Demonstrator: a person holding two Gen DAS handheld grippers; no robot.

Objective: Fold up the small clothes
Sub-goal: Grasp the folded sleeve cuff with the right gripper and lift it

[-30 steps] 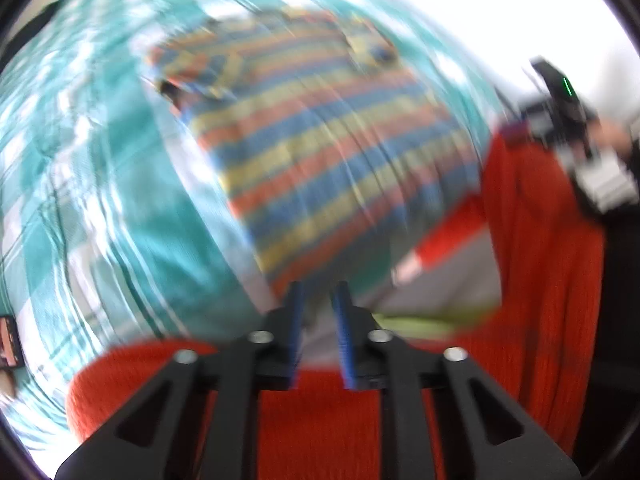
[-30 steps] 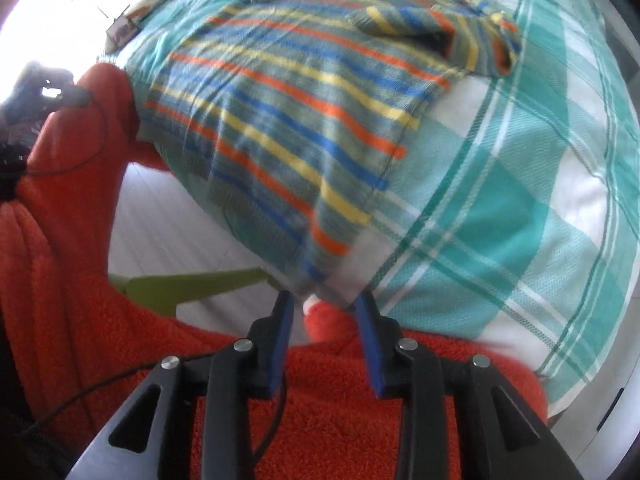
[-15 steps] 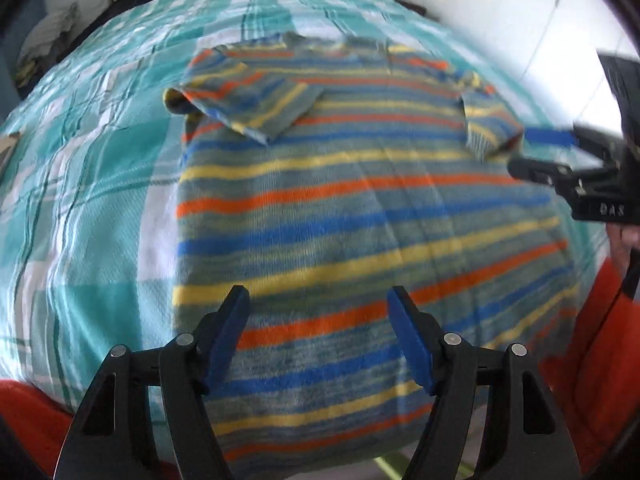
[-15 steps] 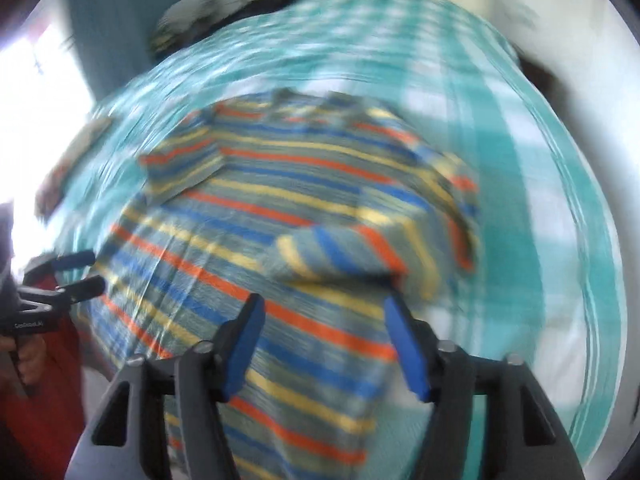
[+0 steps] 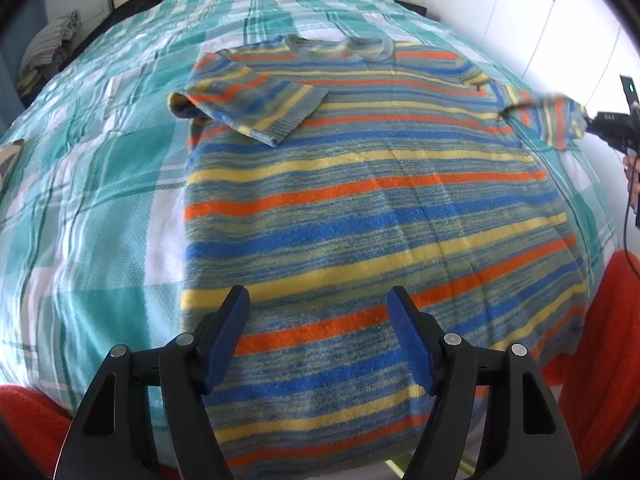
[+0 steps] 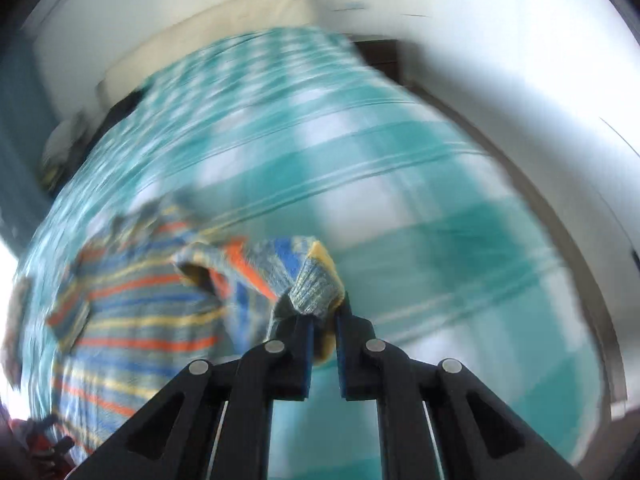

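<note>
Teal-and-white checked bedding [image 5: 100,184] covers a bed, with a striped sweater [image 5: 360,208] spread flat on it, its left sleeve [image 5: 248,108] already folded inward. The left gripper [image 5: 318,320] hovers wide open and empty above the hem. The right gripper [image 6: 322,320] pinches the right sleeve cuff [image 6: 316,284], lifted, probably to fold it across.

teal plaid bed [image 5: 100,208]; striped sweater [image 5: 372,216] spread flat on it.
</note>
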